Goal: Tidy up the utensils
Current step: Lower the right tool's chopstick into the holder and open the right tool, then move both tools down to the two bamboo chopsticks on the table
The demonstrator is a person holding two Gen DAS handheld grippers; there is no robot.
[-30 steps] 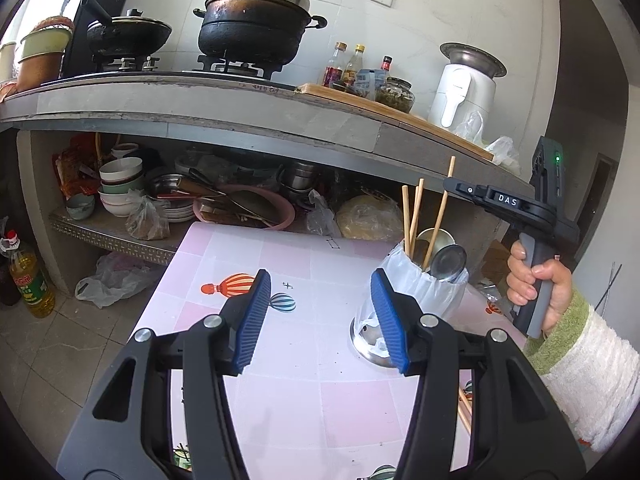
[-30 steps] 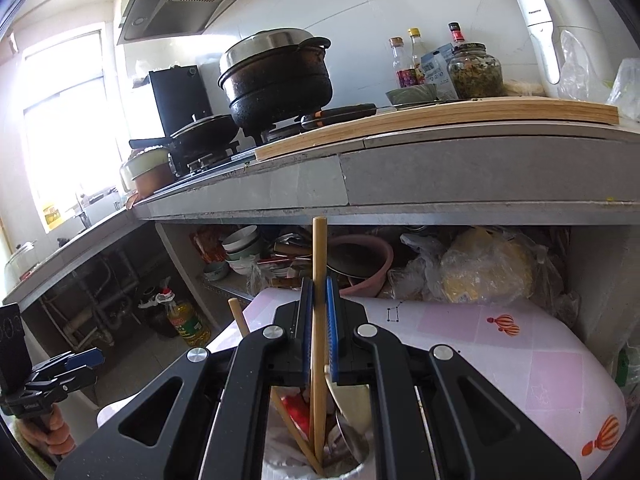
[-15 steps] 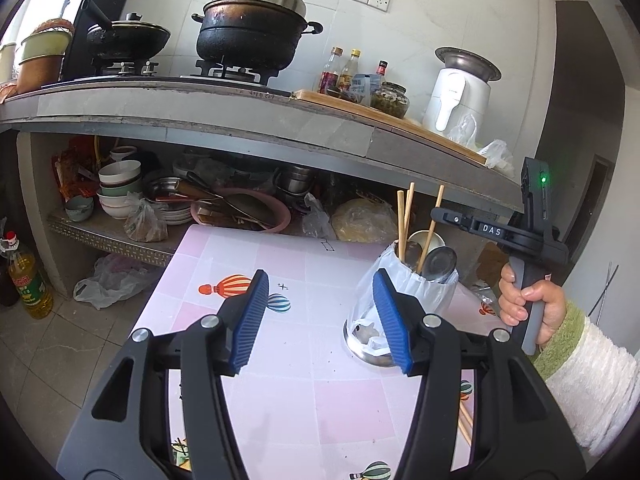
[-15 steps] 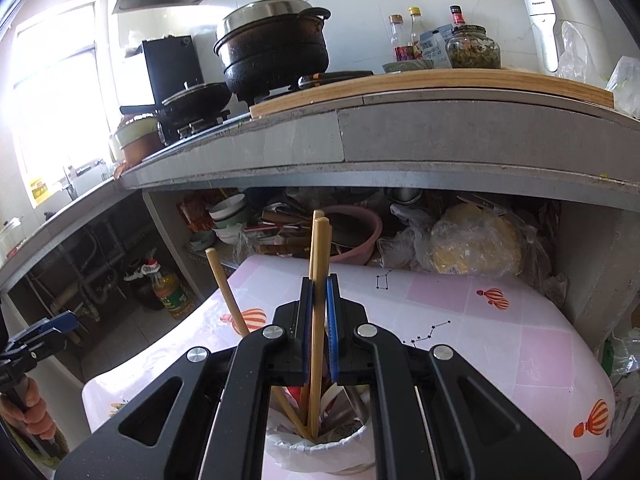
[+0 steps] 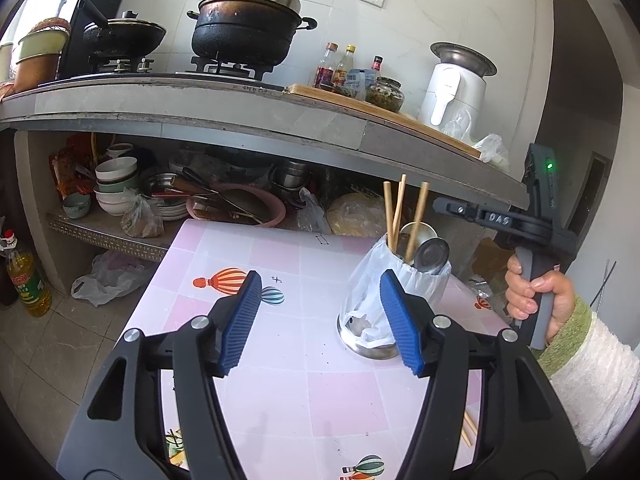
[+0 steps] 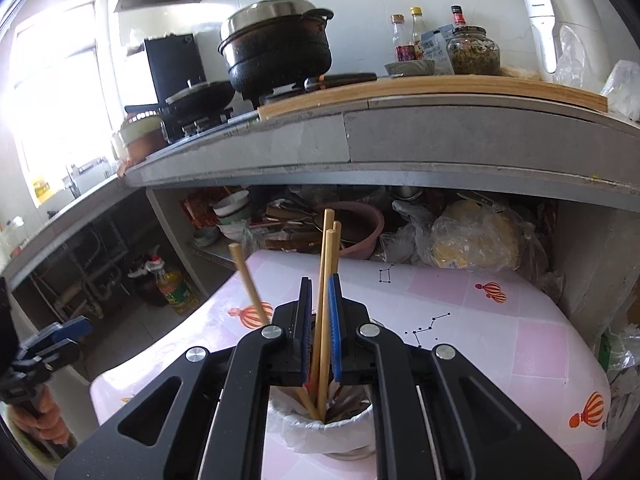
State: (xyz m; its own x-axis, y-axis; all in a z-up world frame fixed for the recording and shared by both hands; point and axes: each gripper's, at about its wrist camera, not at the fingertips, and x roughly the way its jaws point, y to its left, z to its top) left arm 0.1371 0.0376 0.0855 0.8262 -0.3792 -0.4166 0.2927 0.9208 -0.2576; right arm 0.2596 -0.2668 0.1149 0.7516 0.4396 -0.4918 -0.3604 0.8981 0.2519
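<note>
A steel utensil holder [image 5: 366,292] lined with a white plastic bag stands on the pink balloon-print table [image 5: 280,380]. Wooden chopsticks [image 5: 394,208] and metal spoons [image 5: 430,250] stick out of it. My left gripper [image 5: 320,280] hovers just before the holder, its jaws opening with nothing between them. My right gripper [image 6: 319,280] is right above the holder [image 6: 320,432]. Its jaws are opening, and a pair of chopsticks [image 6: 326,256] stands loosely between the pads with its lower ends in the holder. Another chopstick [image 6: 246,272] leans left.
Loose chopsticks [image 5: 468,432] lie at the table's right edge. Behind the table a stone counter [image 5: 260,120] carries a large black pot [image 5: 244,28], bottles and a white appliance [image 5: 456,88]. Bowls and pans crowd the shelf [image 5: 120,236] below. An oil bottle [image 5: 28,280] stands on the floor.
The chopsticks in my right gripper sank lower into the holder and the pads came slightly apart. My left gripper's jaws spread wider.
</note>
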